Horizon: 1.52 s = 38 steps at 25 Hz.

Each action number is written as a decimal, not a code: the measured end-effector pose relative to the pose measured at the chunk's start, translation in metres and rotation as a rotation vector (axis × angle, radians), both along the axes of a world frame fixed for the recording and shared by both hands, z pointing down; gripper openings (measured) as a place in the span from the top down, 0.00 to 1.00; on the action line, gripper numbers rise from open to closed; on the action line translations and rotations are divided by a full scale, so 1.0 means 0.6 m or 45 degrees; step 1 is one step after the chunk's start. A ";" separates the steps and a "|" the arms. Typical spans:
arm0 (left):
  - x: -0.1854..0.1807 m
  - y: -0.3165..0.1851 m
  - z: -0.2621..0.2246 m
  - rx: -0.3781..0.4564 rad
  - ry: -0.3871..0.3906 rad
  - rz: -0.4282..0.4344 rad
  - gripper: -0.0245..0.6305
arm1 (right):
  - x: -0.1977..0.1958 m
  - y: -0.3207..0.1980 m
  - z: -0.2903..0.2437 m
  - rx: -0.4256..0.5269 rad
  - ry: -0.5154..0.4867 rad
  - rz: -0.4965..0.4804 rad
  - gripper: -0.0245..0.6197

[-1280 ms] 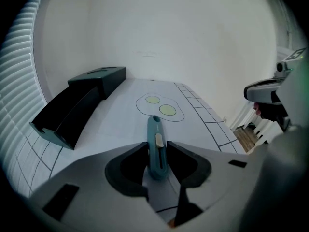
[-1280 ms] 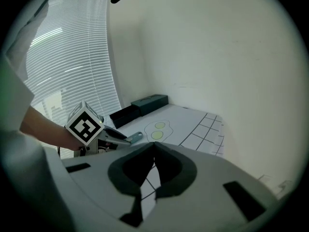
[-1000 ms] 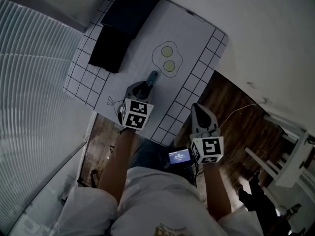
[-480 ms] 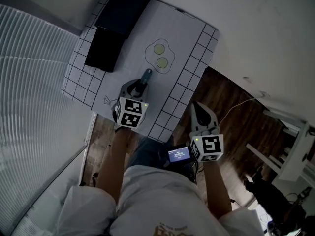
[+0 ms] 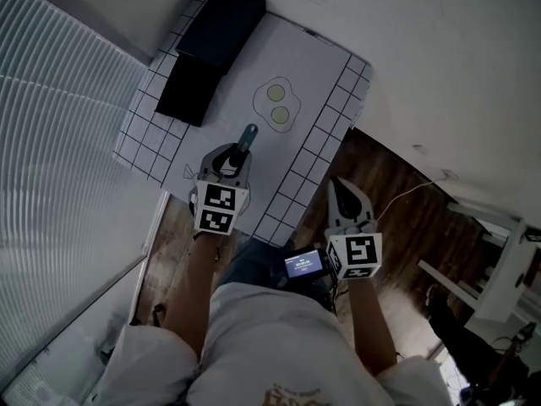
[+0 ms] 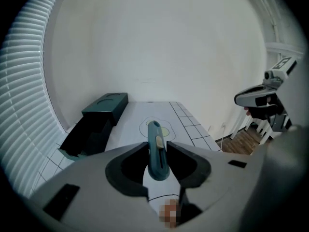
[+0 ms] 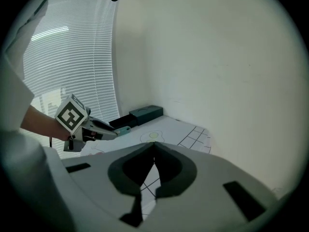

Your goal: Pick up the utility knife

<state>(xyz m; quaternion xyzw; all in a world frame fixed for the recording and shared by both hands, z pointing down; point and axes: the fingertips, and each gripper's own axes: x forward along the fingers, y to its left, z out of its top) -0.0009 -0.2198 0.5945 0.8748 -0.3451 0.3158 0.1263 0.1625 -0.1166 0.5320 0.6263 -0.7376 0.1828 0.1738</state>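
Between the jaws of my left gripper (image 6: 157, 148), clamped, the knife (image 6: 155, 138) points to 12 o'clock; right gripper (image 7: 153, 148), jaws together, empty.

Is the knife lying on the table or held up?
Held up: the left tool pinches the knife, which hangs clear of the table.

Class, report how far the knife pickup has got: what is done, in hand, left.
Done: the left gripper is clamped on the utility knife, which appears lifted off the gridded mat. In hand: the knife, pointing forward. Left: little, perhaps a steady hold; the right gripper is shut, empty.
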 end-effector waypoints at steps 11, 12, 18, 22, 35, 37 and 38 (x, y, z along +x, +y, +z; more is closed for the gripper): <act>-0.014 0.014 -0.114 0.118 0.109 -0.060 0.77 | 0.010 -0.012 -0.047 0.084 0.025 0.004 0.95; -0.013 0.015 -0.121 0.126 0.120 -0.062 0.77 | 0.010 -0.014 -0.051 0.093 0.022 0.005 0.95; -0.012 0.020 -0.167 0.189 0.182 -0.086 0.77 | 0.012 -0.016 -0.075 0.138 0.000 0.013 0.95; -0.015 0.023 -0.202 0.234 0.223 -0.090 0.77 | 0.008 -0.022 -0.089 0.163 0.013 0.003 0.95; -0.036 0.050 -0.294 0.352 0.306 -0.103 0.77 | -0.023 -0.025 -0.152 0.284 -0.037 -0.004 0.95; -0.041 0.056 -0.304 0.365 0.316 -0.103 0.77 | -0.033 -0.026 -0.165 0.304 -0.031 -0.022 0.95; -0.042 0.059 -0.310 0.370 0.323 -0.104 0.77 | -0.036 -0.026 -0.172 0.314 -0.031 -0.028 0.95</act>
